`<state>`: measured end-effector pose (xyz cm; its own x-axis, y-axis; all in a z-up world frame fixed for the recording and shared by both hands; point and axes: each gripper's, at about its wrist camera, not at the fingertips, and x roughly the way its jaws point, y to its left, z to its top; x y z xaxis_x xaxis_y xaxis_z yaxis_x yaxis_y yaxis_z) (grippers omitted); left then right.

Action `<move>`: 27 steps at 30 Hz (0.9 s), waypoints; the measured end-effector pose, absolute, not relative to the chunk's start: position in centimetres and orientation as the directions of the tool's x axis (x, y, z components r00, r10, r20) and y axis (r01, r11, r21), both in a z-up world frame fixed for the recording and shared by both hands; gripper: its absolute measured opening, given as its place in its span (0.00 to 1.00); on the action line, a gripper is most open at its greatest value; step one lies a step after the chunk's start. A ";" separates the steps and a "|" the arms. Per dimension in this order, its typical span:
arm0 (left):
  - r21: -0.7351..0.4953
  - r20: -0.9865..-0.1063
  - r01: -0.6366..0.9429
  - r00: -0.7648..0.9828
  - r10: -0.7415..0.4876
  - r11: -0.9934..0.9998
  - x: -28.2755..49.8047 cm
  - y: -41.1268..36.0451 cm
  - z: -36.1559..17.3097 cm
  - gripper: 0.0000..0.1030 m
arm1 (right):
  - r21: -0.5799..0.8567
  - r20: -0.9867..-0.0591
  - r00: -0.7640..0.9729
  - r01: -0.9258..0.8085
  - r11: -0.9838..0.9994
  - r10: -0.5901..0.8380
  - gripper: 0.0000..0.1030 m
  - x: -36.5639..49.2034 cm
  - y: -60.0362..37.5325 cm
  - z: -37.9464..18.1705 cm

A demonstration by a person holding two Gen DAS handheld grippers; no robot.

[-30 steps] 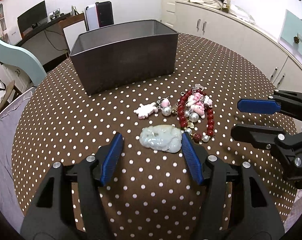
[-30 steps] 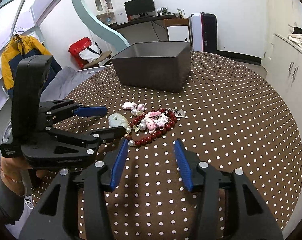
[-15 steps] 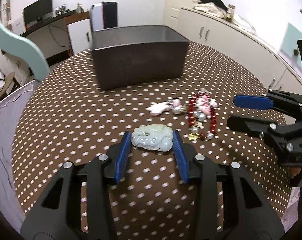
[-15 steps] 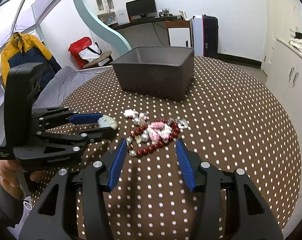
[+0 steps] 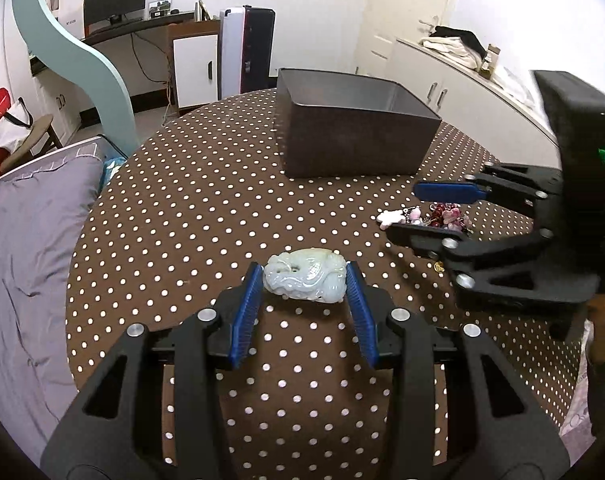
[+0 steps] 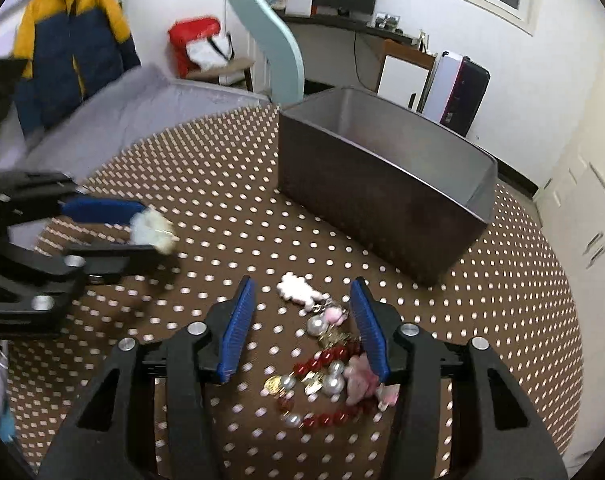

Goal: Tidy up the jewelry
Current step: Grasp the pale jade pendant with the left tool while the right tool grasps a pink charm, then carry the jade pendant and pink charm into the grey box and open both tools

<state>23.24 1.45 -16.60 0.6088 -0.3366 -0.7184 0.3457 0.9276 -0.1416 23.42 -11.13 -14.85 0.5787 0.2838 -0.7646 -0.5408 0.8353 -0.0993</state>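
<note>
We see a round dotted table [image 5: 174, 200] with a dark open bin [image 5: 354, 136] at its far side. Our left gripper [image 5: 304, 284] is clamped on a pale jade carving [image 5: 304, 280], pads pressing both ends, at the table's near left. Our right gripper [image 6: 302, 300] is closing, nothing pinched yet, over the bead pile [image 6: 326, 360] right of the carving, with a white charm [image 6: 294, 288] between its pads.

Pendant [image 5: 305, 280]: pale green stone, carved, soft waxy sheen. Beads [image 6: 326, 356]: glossy red, with shiny pearl balls. Box [image 5: 354, 136]: dark, matt outside, brushed grey inside. Tablecloth [image 5: 206, 208]: brown dotted cloth, matt. Pads [image 5: 246, 312]: blue, ribbed; black plastic frames.
</note>
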 end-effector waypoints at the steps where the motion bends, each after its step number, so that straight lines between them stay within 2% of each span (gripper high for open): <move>1: -0.146 -0.717 0.347 0.608 -0.341 0.926 23.2 1.6 -16.6 0.41 | -0.101 -0.776 0.565 -0.550 0.829 0.280 0.40 23.8 -11.0 -15.1; 4: -0.160 -0.712 0.351 0.606 -0.354 0.923 23.3 1.9 -16.6 0.41 | -0.108 -0.794 0.542 -0.573 0.813 0.276 0.33 24.4 -10.8 -15.8; 7: -0.172 -0.709 0.355 0.603 -0.366 0.919 23.4 1.7 -16.5 0.41 | -0.069 -0.805 0.506 -0.599 0.798 0.310 0.15 24.7 -10.7 -15.9; 10: -0.176 -0.705 0.364 0.602 -0.375 0.915 23.6 1.3 -16.1 0.41 | -0.078 -0.805 0.510 -0.598 0.798 0.304 0.15 24.7 -10.6 -15.8; 14: -0.187 -0.694 0.375 0.604 -0.393 0.908 23.8 0.9 -15.4 0.41 | -0.012 -0.786 0.505 -0.589 0.808 0.356 0.15 24.5 -11.2 -14.9; 21: -0.209 -0.656 0.406 0.616 -0.436 0.889 24.7 0.1 -12.5 0.41 | 0.141 -0.707 0.519 -0.562 0.815 0.481 0.15 24.8 -14.0 -10.6; 27: -0.220 -0.616 0.455 0.621 -0.485 0.863 27.5 -1.8 -8.6 0.41 | 0.187 -0.645 0.579 -0.513 0.838 0.499 0.15 25.8 -16.1 -7.0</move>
